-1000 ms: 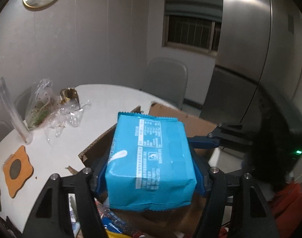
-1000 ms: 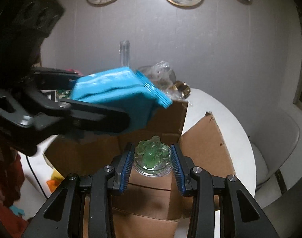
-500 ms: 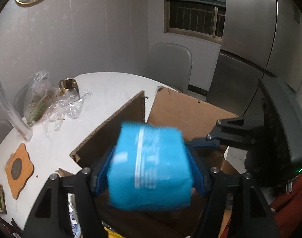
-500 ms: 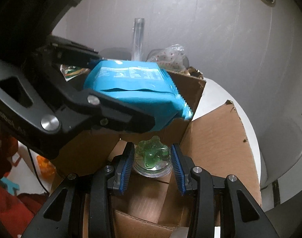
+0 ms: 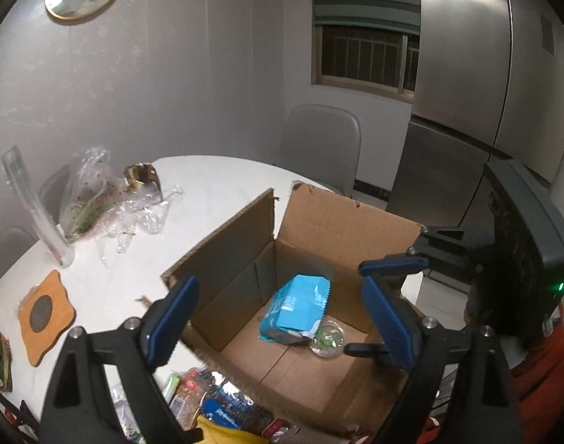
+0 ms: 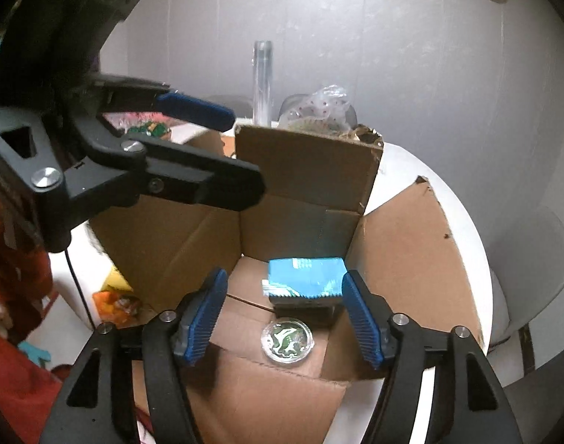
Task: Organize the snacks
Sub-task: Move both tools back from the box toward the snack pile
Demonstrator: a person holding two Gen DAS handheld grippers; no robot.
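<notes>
The round white surface [image 5: 215, 192] carries an open cardboard box [image 5: 330, 222], its flaps standing up and splayed outward. Off to the left on the surface lie a crumpled clear plastic bag [image 5: 93, 199], a tall clear tube [image 5: 34, 203] and an orange coaster [image 5: 45, 318]. More snack packets [image 5: 215, 403] are heaped at the near edge, beside the box's outer wall.

Inside the box, on its floor, lies the blue snack packet [image 5: 296, 309]. In the left wrist view its long axis runs from the near left up toward the far right, printed side up, one crimped end toward the box's far wall. In the right wrist view the same blue snack packet [image 6: 304, 277] lies crosswise, its crimped edge facing the camera. Just beside that near end sits a small clear cup of green jelly [image 6: 287, 338], lid up, on the box floor.

The left claw [image 5: 278, 318] hangs above the box with its jaws opening and nothing between them; the packet lies well below. The right claw [image 6: 284, 318] is likewise released, its jaws opening, with the jelly cup below and free of the pads.
</notes>
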